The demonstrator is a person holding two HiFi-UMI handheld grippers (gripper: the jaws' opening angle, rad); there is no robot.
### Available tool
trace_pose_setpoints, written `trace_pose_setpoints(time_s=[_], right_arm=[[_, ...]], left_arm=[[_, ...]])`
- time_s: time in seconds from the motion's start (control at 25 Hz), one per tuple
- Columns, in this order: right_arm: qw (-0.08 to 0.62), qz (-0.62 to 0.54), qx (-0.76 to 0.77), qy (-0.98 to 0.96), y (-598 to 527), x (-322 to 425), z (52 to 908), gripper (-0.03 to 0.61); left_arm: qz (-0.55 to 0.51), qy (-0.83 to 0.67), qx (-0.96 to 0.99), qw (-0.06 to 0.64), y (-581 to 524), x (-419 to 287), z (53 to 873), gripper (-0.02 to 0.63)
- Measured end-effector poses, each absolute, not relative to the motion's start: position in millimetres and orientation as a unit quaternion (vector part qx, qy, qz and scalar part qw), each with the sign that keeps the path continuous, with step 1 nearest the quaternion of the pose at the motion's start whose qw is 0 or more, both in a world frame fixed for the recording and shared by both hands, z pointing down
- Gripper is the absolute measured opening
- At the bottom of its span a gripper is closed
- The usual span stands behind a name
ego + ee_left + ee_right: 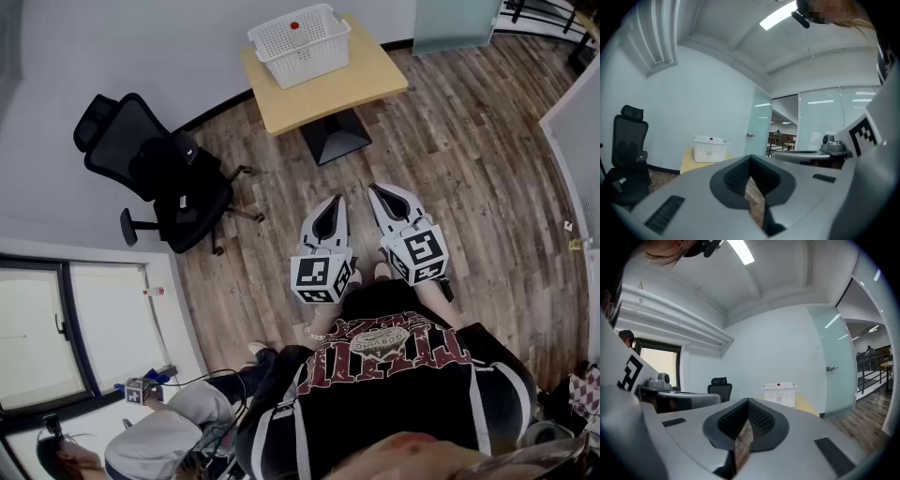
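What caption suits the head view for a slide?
Both shut and empty, the left gripper and right gripper point toward a white basket on a small table.

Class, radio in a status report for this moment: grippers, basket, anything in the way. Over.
Both shut, empty: left gripper, right gripper, side by side. Ahead, white basket on table, untouched. Off left, office chair, not between.

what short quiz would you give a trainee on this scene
1. True or false: the white basket stands on the floor.
2. In the head view, on which side of the table is the black office chair? A left, B right, C on top of it.
3. Fill in: the left gripper and the right gripper both have their jaws ___, with nothing between them.
Key: 1 false, it stands on the table. 2 A. 3 shut.
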State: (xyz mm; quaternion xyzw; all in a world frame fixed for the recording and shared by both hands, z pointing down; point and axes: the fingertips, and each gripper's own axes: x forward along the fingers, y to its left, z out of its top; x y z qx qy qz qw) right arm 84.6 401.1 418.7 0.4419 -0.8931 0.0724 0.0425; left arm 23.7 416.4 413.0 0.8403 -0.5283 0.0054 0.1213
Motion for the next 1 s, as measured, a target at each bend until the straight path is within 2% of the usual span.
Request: trace_pose_setpoints(time_s=[0.68, 1.0], right_arm=[[0.025, 0.063, 0.425, -0.903, 392.4, 116.4, 408.9, 0.017], [0.036, 0.066, 0.418, -0.906, 383.9, 107.7, 414.8, 0.017]], left_arm=[[-0.002, -0.559, 0.820, 0.119, 414.0, 44.7, 409.1, 0.046], [-0.002, -0.560, 0.819, 0.124, 405.9, 40.3, 411.7, 0.046]])
